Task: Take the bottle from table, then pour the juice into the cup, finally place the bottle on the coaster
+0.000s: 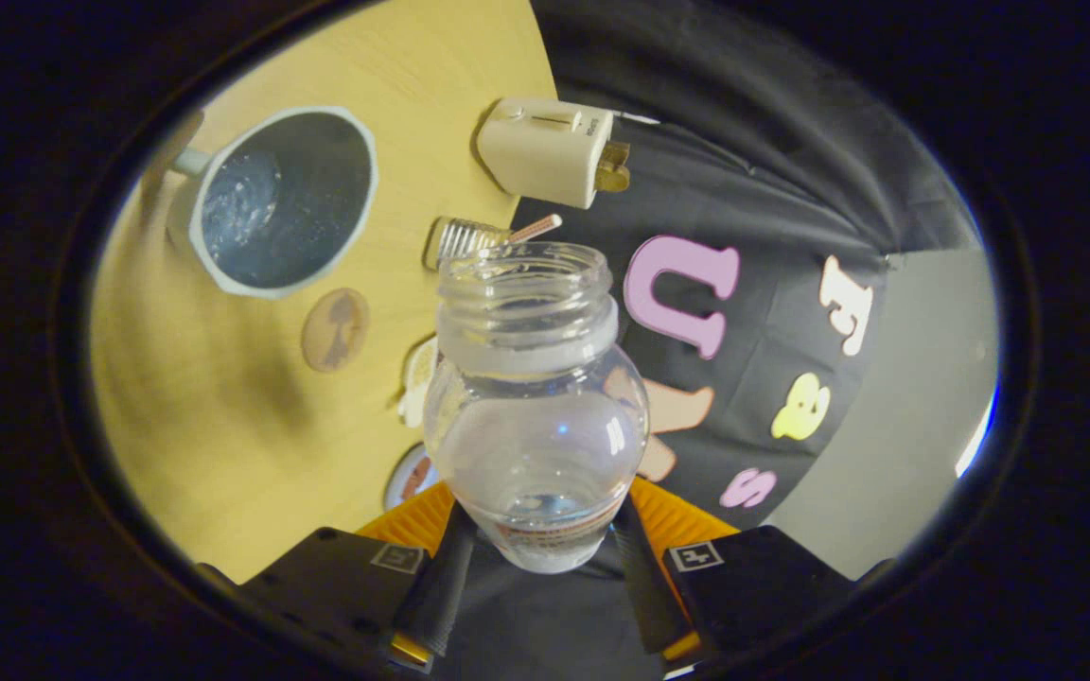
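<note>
Gripper (537, 558) rolled hard sideways, so the table (223, 454) is standing like a wall beside the fingers. Clamping the bottle (536, 407) low on its body, both fingers (441, 586) pressing on opposite sides.

Bottle: clear plastic, round bulging shoulder, threaded neck with a cloudy collar ring, cap off, mouth pointing away from the fingers. Looking nearly empty, just a thin film of clear liquid near the base; label band partly hidden between the fingers.

Cup (280, 199) sitting on the table beyond the bottle mouth and off to one side, well apart from it: angular rim, dark inside, pale outside, handle at the far side, liquid glinting in the bottom.

Coaster (335, 329) lying flat between cup and bottle neck: round, brown, thin.

Toaster (550, 151) at the table edge: cream, boxy, smooth. Table: pale wood grain, matte.
</note>
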Tool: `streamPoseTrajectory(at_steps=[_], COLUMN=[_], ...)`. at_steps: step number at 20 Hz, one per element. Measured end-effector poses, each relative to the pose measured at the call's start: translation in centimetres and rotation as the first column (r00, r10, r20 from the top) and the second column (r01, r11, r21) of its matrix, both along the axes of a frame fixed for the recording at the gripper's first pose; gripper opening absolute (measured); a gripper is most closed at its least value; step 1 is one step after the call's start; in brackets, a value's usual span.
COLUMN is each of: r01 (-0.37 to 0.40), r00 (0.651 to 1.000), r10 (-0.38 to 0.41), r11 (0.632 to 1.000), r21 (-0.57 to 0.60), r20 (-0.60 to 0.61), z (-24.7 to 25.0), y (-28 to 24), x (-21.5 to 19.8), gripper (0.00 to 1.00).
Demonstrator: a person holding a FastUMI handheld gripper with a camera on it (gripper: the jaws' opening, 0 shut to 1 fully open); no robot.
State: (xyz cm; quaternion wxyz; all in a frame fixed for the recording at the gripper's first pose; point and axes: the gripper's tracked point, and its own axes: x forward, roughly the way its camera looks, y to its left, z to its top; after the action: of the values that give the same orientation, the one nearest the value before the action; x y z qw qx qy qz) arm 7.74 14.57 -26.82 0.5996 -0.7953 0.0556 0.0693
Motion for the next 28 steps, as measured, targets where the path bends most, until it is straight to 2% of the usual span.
streamPoseTrajectory(at_steps=[3,5,7,9,11,12,15,18,21,24,28], r01=[0.149,0.263,0.382,0.515,0.605,0.625,0.647,0.675,0.690,0.691,0.647], r00=[0.979,0.939,0.882,0.811,0.757,0.744,0.729,0.713,0.713,0.722,0.761], r10=[-0.122,-0.176,-0.198,-0.226,-0.218,-0.200,-0.125,-0.068,-0.023,0.025,0.063], r11=[0.975,0.921,0.833,0.713,0.591,0.545,0.448,0.336,0.199,0.037,-0.137], r21=[0.164,0.287,0.401,0.475,0.534,0.559,0.617,0.657,0.696,0.722,0.750], r20=[-0.165,-0.296,-0.428,-0.540,-0.616,-0.638,-0.673,-0.698,-0.701,-0.692,-0.645], z=[-3.5,-5.7,-7.8,-9.2,-9.9,-9.7,-9.2,-8.7,-7.9,-7.3,-6.8], y=[-1.8,-2.3,-2.3,-2.5,-2.2,-1.9,-0.7,0.2,1.0,1.6,2.0], x=[-1.5,-2.5,-3.7,-4.3,-4.4,-4.2,-2.9,-1.4,0.8,3.2,7.0], gripper=[0.79,0.79,0.79,0.79,0.79,0.79,0.79,0.79,0.79,0.79,0.79])
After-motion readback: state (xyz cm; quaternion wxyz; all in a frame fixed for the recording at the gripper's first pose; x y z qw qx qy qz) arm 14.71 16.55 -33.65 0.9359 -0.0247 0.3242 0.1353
